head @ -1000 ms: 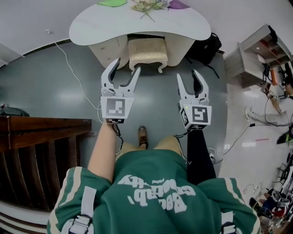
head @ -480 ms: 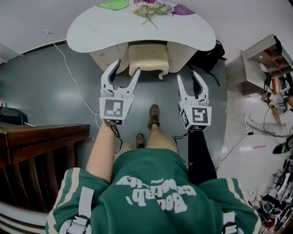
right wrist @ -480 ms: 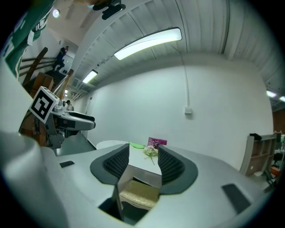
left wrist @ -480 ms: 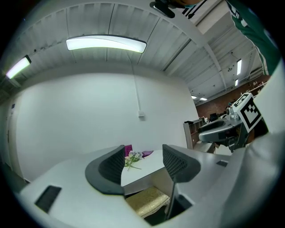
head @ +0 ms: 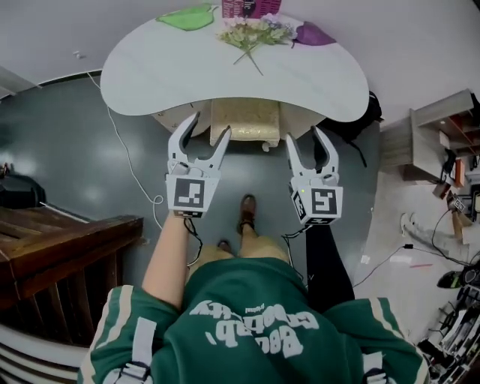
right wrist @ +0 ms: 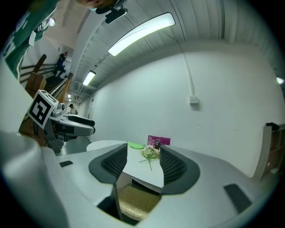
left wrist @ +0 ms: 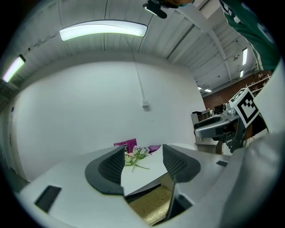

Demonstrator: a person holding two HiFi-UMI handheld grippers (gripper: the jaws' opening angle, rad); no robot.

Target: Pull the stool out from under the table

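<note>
The stool has a gold cushion and cream legs, and it stands tucked under the white kidney-shaped table, only its front half showing. My left gripper is open just in front of the stool's left front corner, with nothing between its fingers. My right gripper hangs open and empty to the right of the stool; its jaws have just been opening. The left gripper view shows the gold seat low between the open jaws, under the table edge. The right gripper view shows the seat likewise.
A flower bunch, a green piece, a purple piece and a pink box lie on the table. A black bag sits right of it. Dark wooden furniture stands left, shelves right, a white cable on the floor.
Both grippers and the person have moved forward to the table; the stool, earlier well ahead of the fingertips, now sits level with them. A foot has stepped forward.
</note>
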